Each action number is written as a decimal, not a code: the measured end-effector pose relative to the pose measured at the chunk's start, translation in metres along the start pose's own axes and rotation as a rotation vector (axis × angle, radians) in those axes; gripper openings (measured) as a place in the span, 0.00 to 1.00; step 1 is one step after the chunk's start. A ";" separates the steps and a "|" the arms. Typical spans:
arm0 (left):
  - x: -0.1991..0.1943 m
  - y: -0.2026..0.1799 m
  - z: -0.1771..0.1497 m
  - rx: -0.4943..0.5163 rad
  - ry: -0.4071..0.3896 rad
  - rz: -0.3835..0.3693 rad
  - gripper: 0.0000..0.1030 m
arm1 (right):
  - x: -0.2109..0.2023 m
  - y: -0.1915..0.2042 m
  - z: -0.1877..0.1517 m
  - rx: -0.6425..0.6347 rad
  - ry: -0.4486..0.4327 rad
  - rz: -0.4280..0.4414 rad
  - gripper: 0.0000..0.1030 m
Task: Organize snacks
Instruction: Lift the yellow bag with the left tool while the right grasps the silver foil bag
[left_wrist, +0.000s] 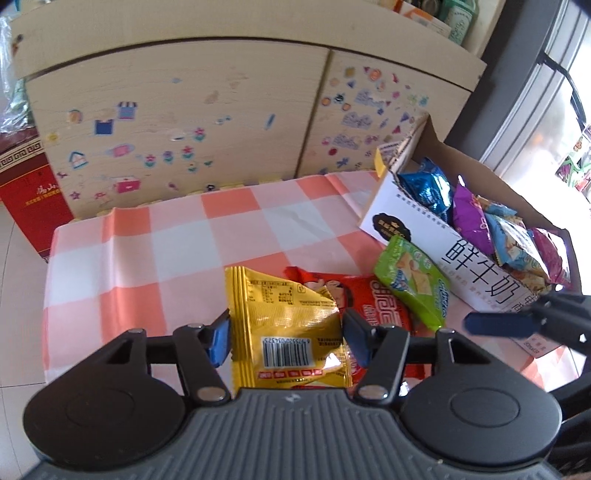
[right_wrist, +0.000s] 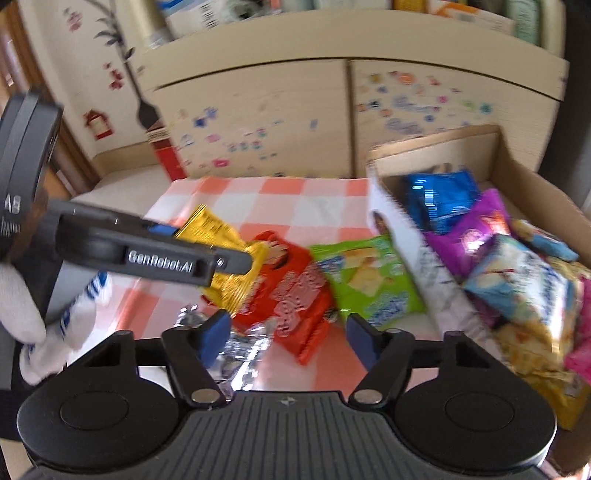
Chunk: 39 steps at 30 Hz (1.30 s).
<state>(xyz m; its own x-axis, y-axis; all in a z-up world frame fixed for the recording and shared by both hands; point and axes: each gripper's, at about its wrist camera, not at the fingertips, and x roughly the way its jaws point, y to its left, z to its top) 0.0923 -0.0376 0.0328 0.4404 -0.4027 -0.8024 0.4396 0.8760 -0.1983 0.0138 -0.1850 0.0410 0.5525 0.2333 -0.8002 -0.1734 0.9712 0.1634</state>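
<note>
A yellow snack packet (left_wrist: 288, 325) sits between the blue pads of my left gripper (left_wrist: 288, 339), which press on its two sides. In the right wrist view the left gripper (right_wrist: 201, 245) holds that yellow packet (right_wrist: 221, 236) above the cloth. A red packet (left_wrist: 376, 299) and a green packet (left_wrist: 413, 280) lie beside a white cardboard box (left_wrist: 417, 229) filled with several snack bags. My right gripper (right_wrist: 286, 336) hovers open over the red packet (right_wrist: 295, 295) and a silver packet (right_wrist: 240, 350), its pads apart from both. One of its blue fingers (left_wrist: 498, 325) shows at the right of the left wrist view.
An orange-and-white checked cloth (left_wrist: 184, 240) covers the low table. Behind it stands a wooden cupboard (left_wrist: 177, 110) covered in stickers. A red box (left_wrist: 33, 192) stands on the floor at the left. A white-gloved hand (right_wrist: 22, 306) grips the left gripper's handle.
</note>
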 end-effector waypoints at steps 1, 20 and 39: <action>-0.002 0.003 -0.001 -0.004 -0.001 0.003 0.58 | 0.003 0.003 0.000 -0.016 0.000 0.011 0.71; -0.003 0.041 -0.019 -0.081 0.049 0.032 0.58 | 0.022 0.044 -0.007 -0.287 0.147 0.181 0.77; -0.009 0.046 -0.025 -0.008 0.074 0.052 0.70 | 0.023 0.064 -0.016 -0.444 0.108 0.175 0.84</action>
<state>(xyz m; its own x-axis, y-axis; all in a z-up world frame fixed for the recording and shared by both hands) 0.0888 0.0127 0.0171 0.4037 -0.3362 -0.8509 0.4111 0.8975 -0.1595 0.0023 -0.1184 0.0238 0.4000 0.3618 -0.8421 -0.6000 0.7979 0.0578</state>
